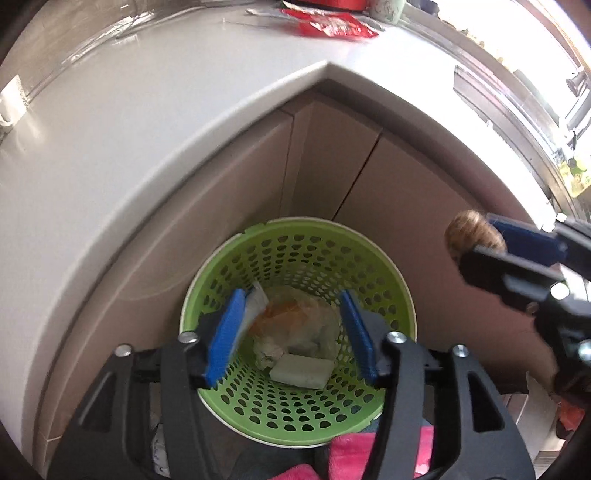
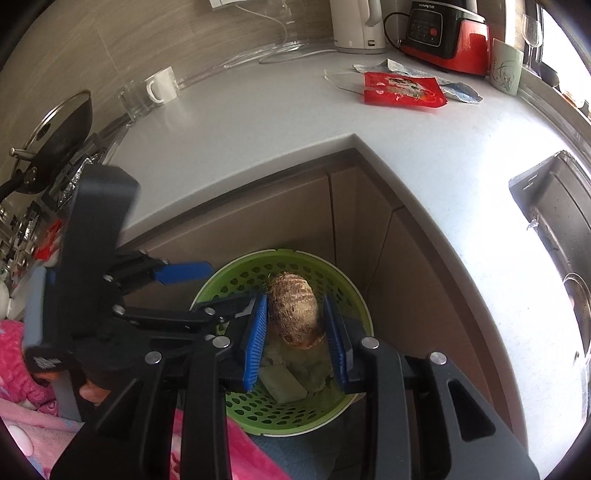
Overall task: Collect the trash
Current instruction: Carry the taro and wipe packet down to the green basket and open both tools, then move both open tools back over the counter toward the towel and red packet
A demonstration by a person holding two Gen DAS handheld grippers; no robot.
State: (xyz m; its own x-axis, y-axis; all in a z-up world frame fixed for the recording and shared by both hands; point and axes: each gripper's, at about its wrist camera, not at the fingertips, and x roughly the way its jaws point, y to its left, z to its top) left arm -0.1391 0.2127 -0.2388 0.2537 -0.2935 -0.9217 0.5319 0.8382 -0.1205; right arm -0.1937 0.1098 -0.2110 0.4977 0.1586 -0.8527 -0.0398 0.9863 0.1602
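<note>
A green perforated bin (image 1: 295, 406) (image 2: 258, 410) stands on the floor in the inner corner of the counter cabinets. It holds a crumpled clear bag (image 1: 295, 325) and a pale block (image 1: 301, 371) (image 2: 282, 386). My left gripper (image 1: 293, 334) is open and empty above the bin. My right gripper (image 2: 295, 321) is shut on a brown hairy taro root (image 2: 293, 310) and holds it over the bin; the root also shows in the left wrist view (image 1: 474, 234). A red snack wrapper (image 2: 400, 90) (image 1: 332, 24) and torn clear and blue wrappers (image 2: 458, 90) lie on the counter.
The white L-shaped counter (image 2: 280, 122) carries a white mug (image 2: 162, 86), a glass (image 2: 135, 99), a white kettle (image 2: 356, 26), a red cooker (image 2: 445, 33) and a green cup (image 2: 506, 66). A sink (image 2: 561, 221) is at right, a lidded pan (image 2: 55, 140) at left. Pink cloth (image 2: 22, 347) is below.
</note>
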